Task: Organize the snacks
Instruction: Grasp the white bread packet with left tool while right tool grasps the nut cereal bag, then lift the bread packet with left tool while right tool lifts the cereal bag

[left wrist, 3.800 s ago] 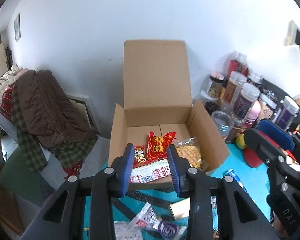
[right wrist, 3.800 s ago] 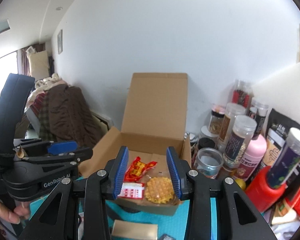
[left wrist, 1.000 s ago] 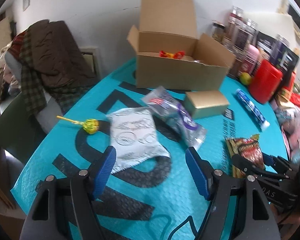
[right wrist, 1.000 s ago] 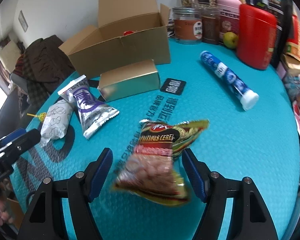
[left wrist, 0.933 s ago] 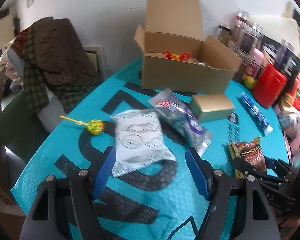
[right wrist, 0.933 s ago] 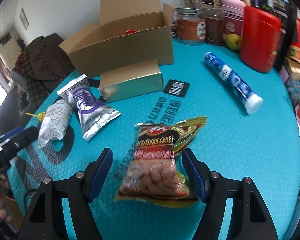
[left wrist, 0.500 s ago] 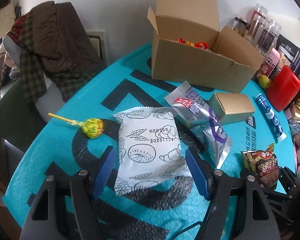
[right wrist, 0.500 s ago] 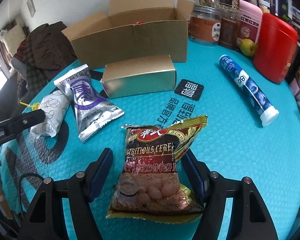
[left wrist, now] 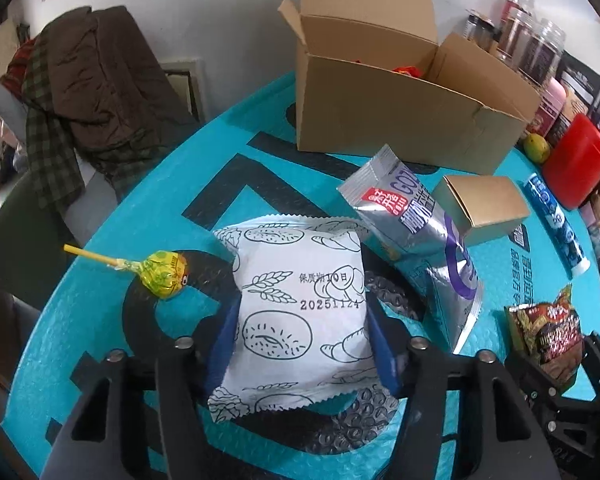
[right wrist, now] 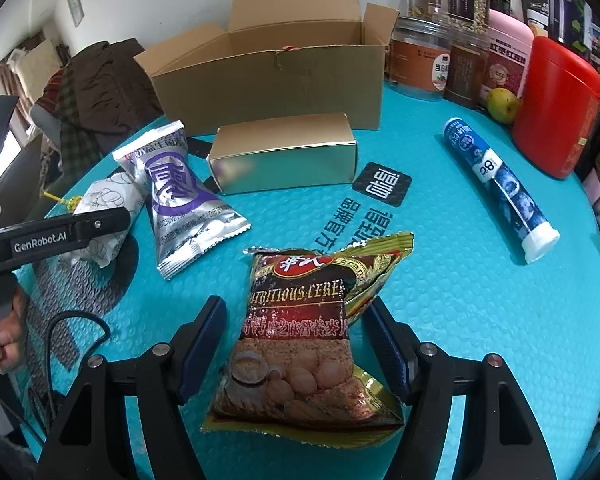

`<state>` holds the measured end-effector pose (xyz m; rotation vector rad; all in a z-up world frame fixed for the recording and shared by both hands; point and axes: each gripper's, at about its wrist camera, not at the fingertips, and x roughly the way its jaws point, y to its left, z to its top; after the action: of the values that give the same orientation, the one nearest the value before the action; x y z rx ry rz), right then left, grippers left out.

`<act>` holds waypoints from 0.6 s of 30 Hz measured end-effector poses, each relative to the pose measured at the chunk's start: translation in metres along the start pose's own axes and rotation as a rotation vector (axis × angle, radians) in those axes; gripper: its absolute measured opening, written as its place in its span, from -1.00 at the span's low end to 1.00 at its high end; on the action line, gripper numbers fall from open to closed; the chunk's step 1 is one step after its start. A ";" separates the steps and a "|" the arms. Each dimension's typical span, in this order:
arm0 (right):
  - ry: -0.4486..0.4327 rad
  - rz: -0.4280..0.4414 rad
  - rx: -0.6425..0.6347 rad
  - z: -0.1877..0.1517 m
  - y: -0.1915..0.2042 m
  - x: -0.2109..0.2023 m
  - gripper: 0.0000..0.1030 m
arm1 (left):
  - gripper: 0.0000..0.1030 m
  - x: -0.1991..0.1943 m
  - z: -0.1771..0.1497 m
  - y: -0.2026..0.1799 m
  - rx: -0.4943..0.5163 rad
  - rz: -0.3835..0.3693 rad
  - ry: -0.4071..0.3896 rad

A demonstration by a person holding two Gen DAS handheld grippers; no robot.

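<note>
A white bread packet [left wrist: 300, 292] printed with pastry drawings lies on the teal mat [left wrist: 148, 184]. My left gripper [left wrist: 302, 312] is closing around it, and its blue pads [left wrist: 224, 332] press the packet's two sides. In the right wrist view a brown-and-gold cereal packet [right wrist: 300, 328] lies flat between the fingers of my right gripper [right wrist: 296, 312], which is open with a gap on each side. The open cardboard box [left wrist: 380, 120] stands at the back of the table with a red snack showing inside. The left gripper's arm [right wrist: 80, 224] also shows at the left over the white packet [right wrist: 108, 200].
A silver-and-purple packet [left wrist: 420, 232], a gold carton [left wrist: 480, 204] and a blue tube [left wrist: 556, 228] lie on the mat; a yellow lollipop [left wrist: 164, 274] sits at the left. A red canister [right wrist: 552, 108] and jars [right wrist: 460, 40] line the right edge. Clothes [left wrist: 88, 80] hang over a chair.
My left gripper has come down and forward over the white packet and its jaws have narrowed onto it. The right gripper has stayed over the cereal packet, only rolling slightly.
</note>
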<state>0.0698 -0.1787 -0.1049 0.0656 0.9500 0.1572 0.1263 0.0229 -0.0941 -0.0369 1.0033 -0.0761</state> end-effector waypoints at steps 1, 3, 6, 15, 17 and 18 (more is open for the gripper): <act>0.000 0.000 0.001 -0.001 0.000 -0.001 0.35 | 0.09 -0.001 -0.001 0.000 0.001 -0.002 0.000; 0.000 -0.004 0.004 -0.003 -0.001 -0.003 0.29 | 0.09 -0.004 -0.004 0.000 -0.001 -0.011 0.003; 0.004 0.008 0.015 -0.006 -0.004 -0.008 0.20 | 0.09 -0.011 -0.012 -0.001 0.002 -0.033 0.011; 0.004 0.032 0.004 -0.023 0.000 -0.022 0.06 | 0.09 -0.035 -0.047 -0.009 0.038 -0.104 0.040; 0.004 0.039 -0.001 -0.029 0.002 -0.026 0.05 | 0.09 -0.041 -0.055 -0.011 0.044 -0.119 0.047; 0.004 0.043 -0.001 -0.031 0.003 -0.028 0.05 | 0.09 -0.043 -0.058 -0.012 0.047 -0.121 0.048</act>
<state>0.0282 -0.1811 -0.1005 0.0846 0.9530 0.1980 0.0541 0.0142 -0.0879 -0.0533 1.0464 -0.2119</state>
